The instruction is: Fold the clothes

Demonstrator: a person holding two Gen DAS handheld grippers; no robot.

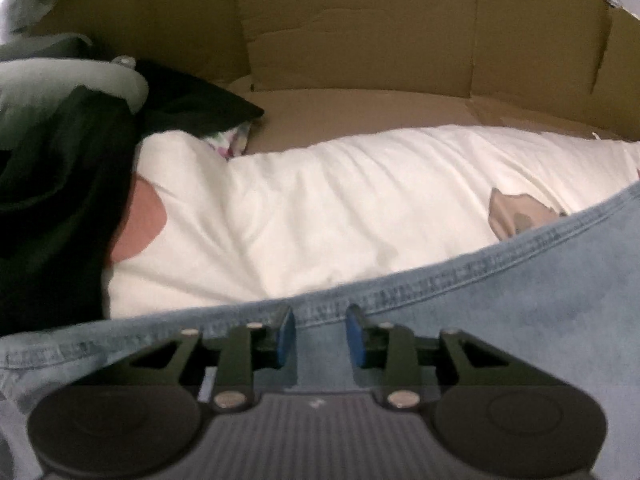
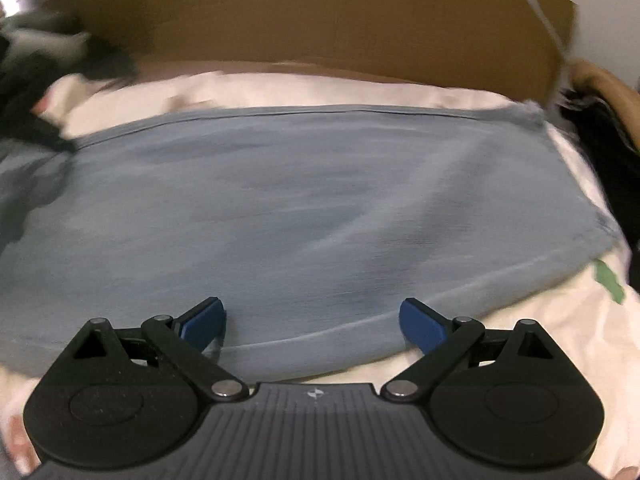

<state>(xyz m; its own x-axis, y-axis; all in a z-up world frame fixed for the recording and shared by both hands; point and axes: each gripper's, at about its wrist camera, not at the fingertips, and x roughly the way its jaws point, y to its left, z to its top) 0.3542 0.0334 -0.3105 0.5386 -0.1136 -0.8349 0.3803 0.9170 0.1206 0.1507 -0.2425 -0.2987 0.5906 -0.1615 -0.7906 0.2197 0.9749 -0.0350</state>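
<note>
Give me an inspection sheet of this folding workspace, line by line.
Surface: cream sheet with printed patches, wrinkled.
Job's things: blue denim garment spread flat on the sheet.
Clutter: dark clothes pile at left edge.
Grippers: left gripper open over the denim hem, nothing pinched; right gripper wide open above the denim.
Cables: white cord hanging at far right.
Surroundings: cardboard wall behind the sheet.

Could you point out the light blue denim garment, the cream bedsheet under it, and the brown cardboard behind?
Light blue denim garment (image 2: 304, 208): right wrist view, middle of its flat panel.
Cream bedsheet (image 1: 320, 216): left wrist view, wrinkled bare stretch beyond the denim hem.
Brown cardboard (image 1: 360, 32): left wrist view, upright back wall.
</note>
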